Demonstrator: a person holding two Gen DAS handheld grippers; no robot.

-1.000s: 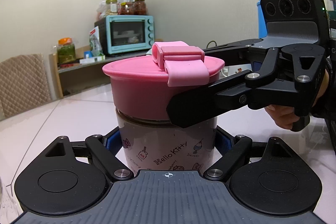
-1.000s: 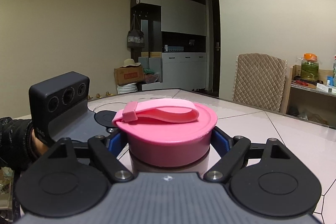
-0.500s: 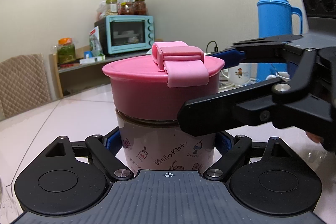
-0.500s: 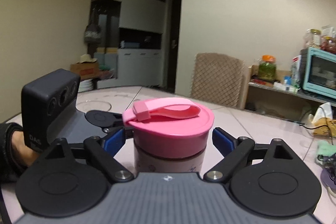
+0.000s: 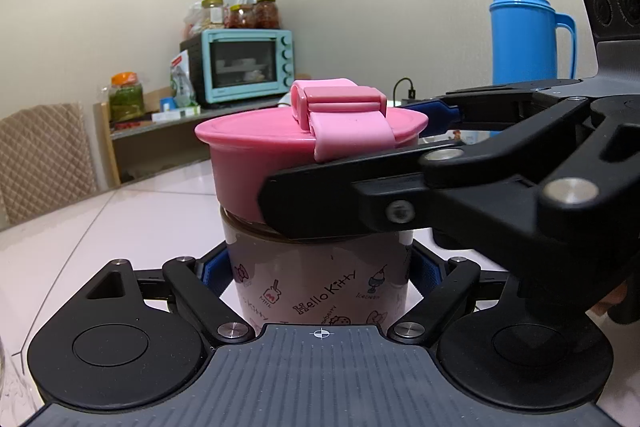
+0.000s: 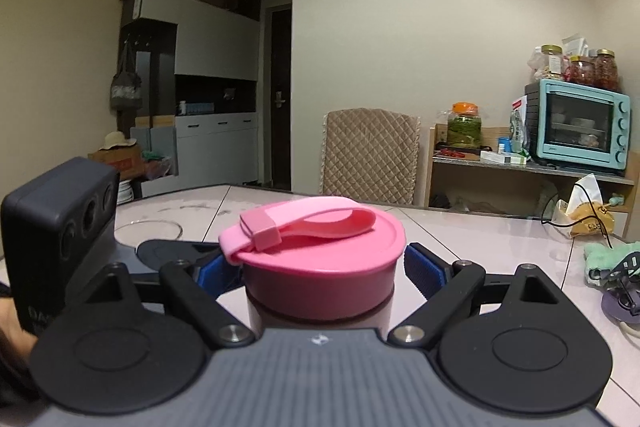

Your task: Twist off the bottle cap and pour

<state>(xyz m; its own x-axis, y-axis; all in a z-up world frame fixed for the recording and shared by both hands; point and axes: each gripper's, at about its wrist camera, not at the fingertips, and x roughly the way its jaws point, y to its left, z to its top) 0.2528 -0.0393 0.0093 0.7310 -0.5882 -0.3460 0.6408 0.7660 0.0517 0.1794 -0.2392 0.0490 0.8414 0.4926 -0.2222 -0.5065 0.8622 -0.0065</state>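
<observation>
hello kitty bottle [image 5: 320, 291] wears pink cap [image 5: 280, 155].

A pale glossy tiled tabletop [image 6: 460, 227] carries a clear glass bowl [image 6: 148, 227] at its far left and a tall blue plastic thermos jug [image 5: 528, 31] with a handle. Behind it, a wooden shelf [image 6: 532, 171] bears a small turquoise toaster oven [image 6: 580, 125] with glass jars of red preserves [image 6: 592, 67] on top, and beside it an orange-lidded jar of green pickles [image 6: 464, 127]. A tan quilted chair back [image 6: 370, 155] stands near the shelf.
</observation>
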